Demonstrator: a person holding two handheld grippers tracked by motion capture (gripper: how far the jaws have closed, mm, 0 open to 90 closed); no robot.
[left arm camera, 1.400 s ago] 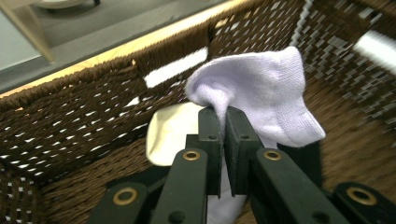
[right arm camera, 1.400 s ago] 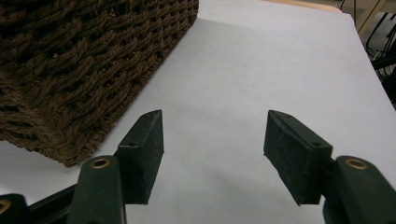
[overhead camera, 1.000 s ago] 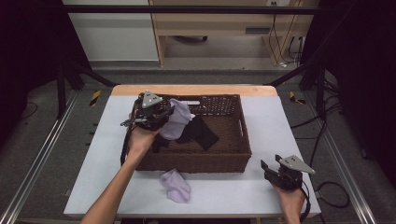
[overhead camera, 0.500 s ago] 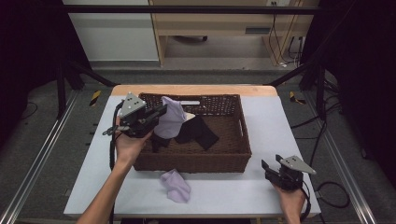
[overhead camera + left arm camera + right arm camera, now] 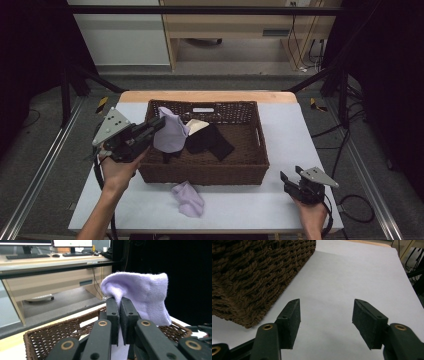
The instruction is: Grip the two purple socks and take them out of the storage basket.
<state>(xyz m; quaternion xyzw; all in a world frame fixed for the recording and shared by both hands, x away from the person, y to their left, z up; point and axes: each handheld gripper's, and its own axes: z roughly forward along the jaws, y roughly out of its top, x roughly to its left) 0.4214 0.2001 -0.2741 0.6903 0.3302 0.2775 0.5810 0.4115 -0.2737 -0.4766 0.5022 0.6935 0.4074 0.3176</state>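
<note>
A lilac sock [image 5: 170, 135] hangs from my left gripper [image 5: 160, 122], which is shut on it above the left rim of the brown wicker basket [image 5: 205, 172]. In the left gripper view the jaws [image 5: 120, 302] are pressed together on the sock's [image 5: 142, 292] fold, with the basket [image 5: 50, 335] below. A second lilac sock [image 5: 188, 198] lies on the white table in front of the basket. My right gripper [image 5: 287, 180] rests low near the table's front right corner. Its jaws [image 5: 325, 312] stand apart with nothing between them, beside the basket's corner [image 5: 249, 277].
Inside the basket lie a black cloth [image 5: 210, 140] and a cream piece [image 5: 196, 125]. The white table top [image 5: 290, 135] has bare room right of the basket. Metal frame rails [image 5: 45, 170] run along both sides, and cables [image 5: 350, 205] trail at the right.
My left gripper has carried the lilac sock up and to the left, from over the basket's inside to above its left rim. The right gripper has stayed in place.
</note>
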